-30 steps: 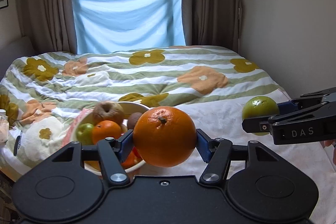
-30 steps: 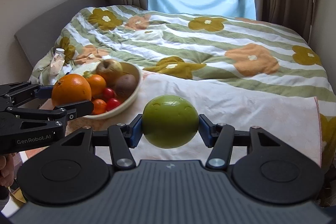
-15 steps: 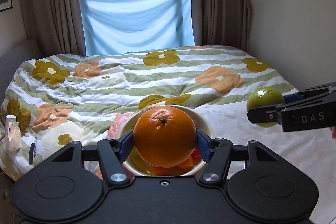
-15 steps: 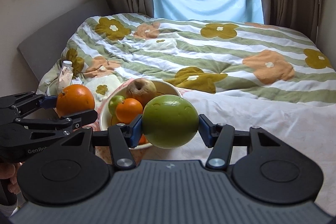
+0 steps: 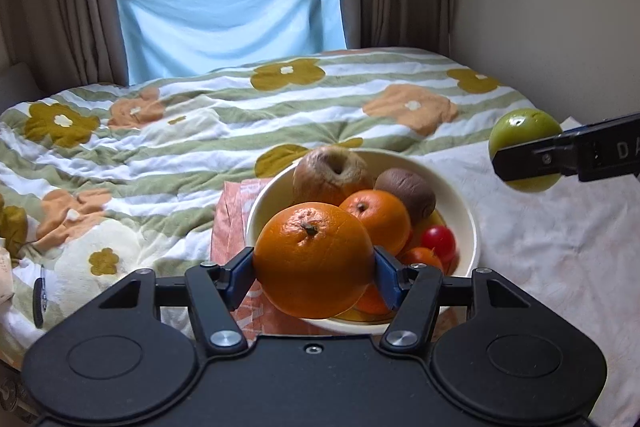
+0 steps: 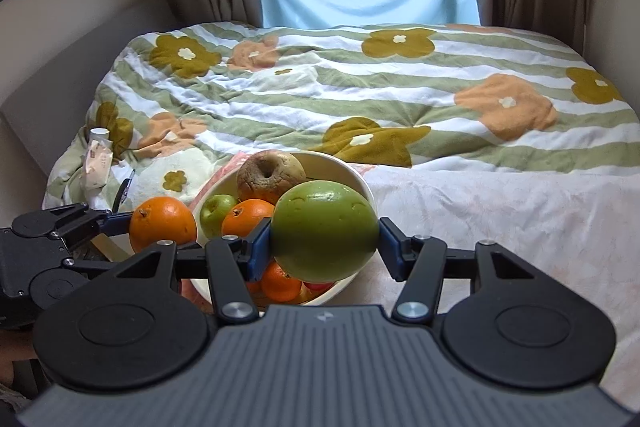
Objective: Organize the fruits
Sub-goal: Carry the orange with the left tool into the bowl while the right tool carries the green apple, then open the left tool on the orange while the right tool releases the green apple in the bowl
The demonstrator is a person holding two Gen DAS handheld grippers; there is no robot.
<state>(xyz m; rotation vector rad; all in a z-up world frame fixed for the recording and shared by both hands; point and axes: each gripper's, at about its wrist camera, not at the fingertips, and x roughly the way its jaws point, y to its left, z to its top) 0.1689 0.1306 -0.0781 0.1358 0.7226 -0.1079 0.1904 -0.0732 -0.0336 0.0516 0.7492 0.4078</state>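
My left gripper point(image 5: 314, 269) is shut on a large orange point(image 5: 314, 261) and holds it above the near left rim of a cream bowl point(image 5: 466, 215). The bowl holds a wrinkled brown apple point(image 5: 330, 173), a smaller orange point(image 5: 378, 215), a kiwi point(image 5: 406, 193) and small red tomatoes point(image 5: 438, 241). My right gripper point(image 6: 324, 245) is shut on a big green fruit point(image 6: 324, 231), held above the bowl point(image 6: 360, 183). In the right wrist view the left gripper's orange point(image 6: 162, 223) sits left of the bowl, next to a small green apple point(image 6: 216, 213).
The bowl stands on an orange cloth point(image 5: 230, 215) on a bed with a flowered, striped quilt point(image 5: 240, 115). A white blanket point(image 6: 520, 219) covers the right side. A small bottle and packet point(image 6: 96, 163) lie at the bed's left edge. Curtains and wall stand behind.
Both grippers have moved closer to the bowl while keeping hold of their fruits. The bowl now sits directly beyond each gripper's fruit.
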